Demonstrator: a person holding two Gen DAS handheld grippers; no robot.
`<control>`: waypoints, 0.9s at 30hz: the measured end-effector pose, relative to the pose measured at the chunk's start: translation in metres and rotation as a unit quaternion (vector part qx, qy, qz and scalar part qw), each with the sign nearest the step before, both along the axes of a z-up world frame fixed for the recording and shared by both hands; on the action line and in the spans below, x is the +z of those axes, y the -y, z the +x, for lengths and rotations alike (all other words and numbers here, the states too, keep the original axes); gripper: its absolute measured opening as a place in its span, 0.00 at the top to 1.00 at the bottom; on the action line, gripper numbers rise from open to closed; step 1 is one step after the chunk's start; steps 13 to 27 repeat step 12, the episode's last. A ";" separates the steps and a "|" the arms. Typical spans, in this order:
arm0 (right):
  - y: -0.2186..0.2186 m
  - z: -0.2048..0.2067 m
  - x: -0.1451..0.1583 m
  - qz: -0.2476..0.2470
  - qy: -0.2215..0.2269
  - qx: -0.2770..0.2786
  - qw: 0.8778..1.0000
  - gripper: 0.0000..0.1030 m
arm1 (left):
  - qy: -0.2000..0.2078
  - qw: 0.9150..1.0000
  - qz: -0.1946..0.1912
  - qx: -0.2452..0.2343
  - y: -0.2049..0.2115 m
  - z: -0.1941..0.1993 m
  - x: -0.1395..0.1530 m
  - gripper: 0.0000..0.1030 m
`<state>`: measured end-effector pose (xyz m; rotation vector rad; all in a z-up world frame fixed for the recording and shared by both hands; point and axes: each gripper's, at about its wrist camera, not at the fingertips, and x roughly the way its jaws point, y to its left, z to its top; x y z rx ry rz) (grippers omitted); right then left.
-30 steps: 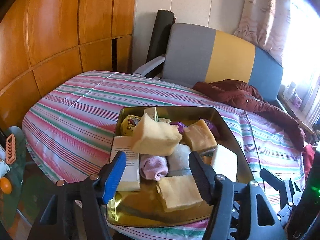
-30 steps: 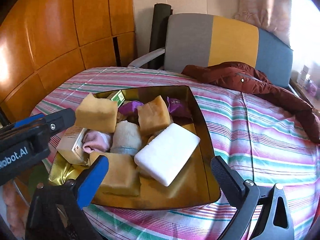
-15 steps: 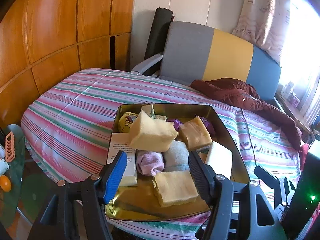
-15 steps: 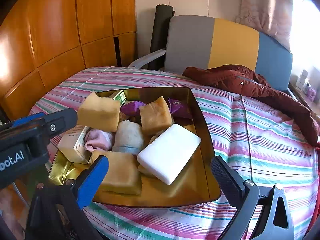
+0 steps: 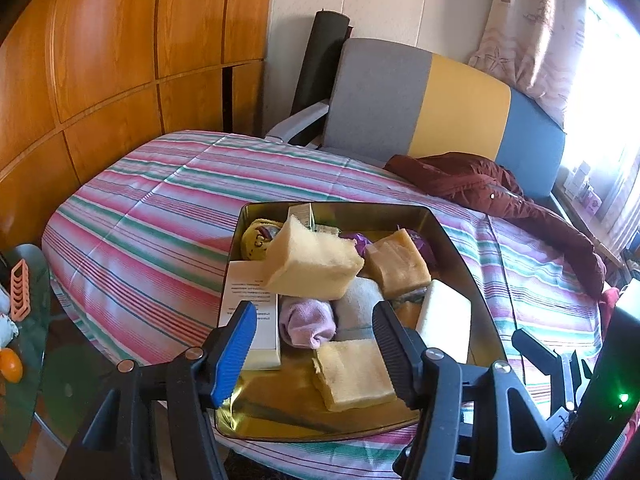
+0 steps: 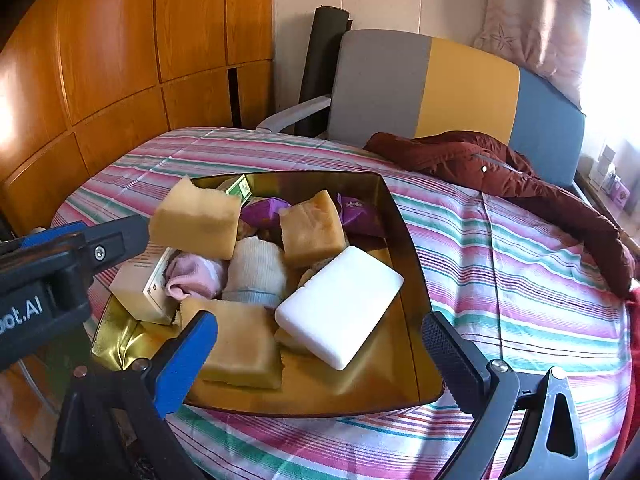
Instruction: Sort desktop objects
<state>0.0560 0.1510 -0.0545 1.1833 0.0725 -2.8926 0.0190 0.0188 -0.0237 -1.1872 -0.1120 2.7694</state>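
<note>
A gold metal tray (image 5: 452,240) (image 6: 416,264) sits on the striped table, piled with things. In it are yellow sponge blocks (image 5: 312,264) (image 6: 200,220), a brown block (image 6: 312,228), a white block (image 6: 340,304), a pink sock roll (image 5: 308,320), a white cloth roll (image 6: 256,272), a white carton (image 5: 248,304) and purple packets (image 6: 356,212). My left gripper (image 5: 312,344) is open, held above the tray's near edge. My right gripper (image 6: 320,360) is open wide, above the tray's near side. Both are empty.
The round table wears a pink, green and white striped cloth (image 5: 144,232). A dark red jacket (image 6: 520,176) lies at its far right. A grey, yellow and blue chair (image 5: 420,104) stands behind. Wooden panels (image 5: 100,60) line the left wall.
Both grippers have drawn back and up a little from the tray. Their jaws stay open. The objects in the tray have not moved.
</note>
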 end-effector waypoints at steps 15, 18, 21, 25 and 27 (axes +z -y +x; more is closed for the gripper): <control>-0.012 0.001 0.010 -0.015 -0.025 -0.014 0.999 0.01 | -0.004 1.000 -0.018 -0.003 0.000 -0.004 -0.004 0.51; -0.012 0.001 0.010 -0.015 -0.025 -0.014 0.999 0.01 | -0.004 1.000 -0.018 -0.003 0.000 -0.004 -0.004 0.51; -0.012 0.001 0.010 -0.015 -0.025 -0.014 0.999 0.01 | -0.004 1.000 -0.018 -0.003 0.000 -0.004 -0.004 0.51; -0.012 0.001 0.010 -0.015 -0.025 -0.014 0.999 0.01 | -0.004 1.000 -0.018 -0.003 0.000 -0.004 -0.004 0.51; -0.012 0.001 0.010 -0.015 -0.025 -0.014 0.999 0.01 | -0.004 1.000 -0.018 -0.003 0.000 -0.004 -0.004 0.51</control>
